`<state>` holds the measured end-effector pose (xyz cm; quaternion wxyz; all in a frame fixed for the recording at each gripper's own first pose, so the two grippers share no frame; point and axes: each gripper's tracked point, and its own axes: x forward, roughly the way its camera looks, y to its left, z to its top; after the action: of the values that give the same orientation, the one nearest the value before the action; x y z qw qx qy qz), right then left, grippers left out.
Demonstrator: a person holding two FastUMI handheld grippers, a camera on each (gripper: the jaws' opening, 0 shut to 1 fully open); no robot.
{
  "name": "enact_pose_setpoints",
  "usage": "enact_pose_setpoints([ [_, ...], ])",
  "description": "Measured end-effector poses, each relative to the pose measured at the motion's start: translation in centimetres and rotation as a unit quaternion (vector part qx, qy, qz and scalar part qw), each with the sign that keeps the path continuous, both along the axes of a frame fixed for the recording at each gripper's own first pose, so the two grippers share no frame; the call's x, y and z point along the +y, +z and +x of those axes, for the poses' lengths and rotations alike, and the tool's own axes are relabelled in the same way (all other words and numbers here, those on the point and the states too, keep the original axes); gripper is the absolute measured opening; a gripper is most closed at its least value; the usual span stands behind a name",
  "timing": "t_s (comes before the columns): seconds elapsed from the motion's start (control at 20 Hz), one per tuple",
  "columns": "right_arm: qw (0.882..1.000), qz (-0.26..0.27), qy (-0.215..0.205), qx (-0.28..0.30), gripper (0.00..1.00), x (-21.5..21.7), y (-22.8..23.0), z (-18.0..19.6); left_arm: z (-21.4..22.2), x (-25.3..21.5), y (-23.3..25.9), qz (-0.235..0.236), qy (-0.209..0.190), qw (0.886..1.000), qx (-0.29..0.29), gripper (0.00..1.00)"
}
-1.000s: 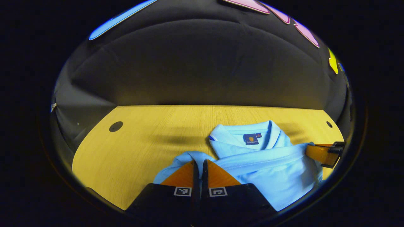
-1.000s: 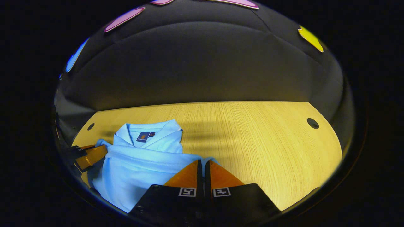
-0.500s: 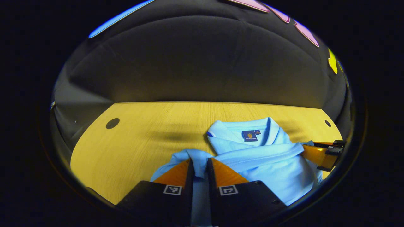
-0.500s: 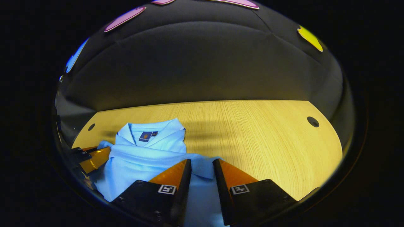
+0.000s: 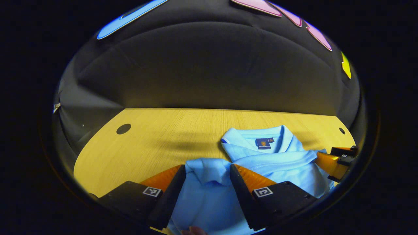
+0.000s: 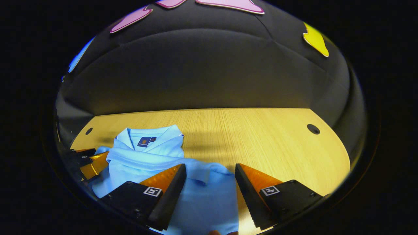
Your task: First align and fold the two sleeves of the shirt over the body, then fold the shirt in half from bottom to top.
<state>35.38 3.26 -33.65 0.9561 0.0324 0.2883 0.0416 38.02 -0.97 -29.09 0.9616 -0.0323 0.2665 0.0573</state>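
Note:
A light blue polo shirt lies folded on the wooden table, its collar with a dark label towards the far side. A folded-over edge runs across just below the collar. My left gripper stands open over the shirt's left corner, with cloth lying loose between its fingers. In the right gripper view the shirt sits at the left, and my right gripper is open over its right corner, cloth between the fingers. Each view shows the other gripper at the shirt's far side: the right gripper and the left gripper.
The table has a round cable hole near each far corner. The booth's black cloth wall rises right behind the table's far edge. Bare wood stretches left of the shirt in the left gripper view and right of it in the right gripper view.
Both grippers were shut on the shirt's edge a second ago; both have opened wide and let go. The cloth now rests on the shirt below the collar.

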Motion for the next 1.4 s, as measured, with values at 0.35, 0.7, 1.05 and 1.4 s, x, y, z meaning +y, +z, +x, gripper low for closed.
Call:
enact_pose_setpoints([
  [0.35, 0.998, -0.007, -0.017, -0.056, 0.94, -2.2, 4.6, -1.7, -3.0, -1.0, 4.8, 0.022, -0.013, 0.998, -0.063, 0.87],
  [0.7, 0.995, 0.006, -0.016, -0.102, 0.94, -2.8, 11.6, -7.6, -9.2, -2.0, 12.7, 0.025, -0.012, 0.992, -0.123, 0.87],
  [1.05, 0.989, 0.023, 0.006, -0.146, 0.94, -1.8, 19.6, -15.4, -19.2, -2.9, 19.8, 0.026, -0.013, 0.987, -0.161, 0.87],
  [1.4, 0.984, 0.037, 0.048, -0.167, 0.93, -1.9, 24.8, -24.8, -30.5, -3.9, 22.0, -0.001, -0.029, 0.988, -0.151, 0.87],
])
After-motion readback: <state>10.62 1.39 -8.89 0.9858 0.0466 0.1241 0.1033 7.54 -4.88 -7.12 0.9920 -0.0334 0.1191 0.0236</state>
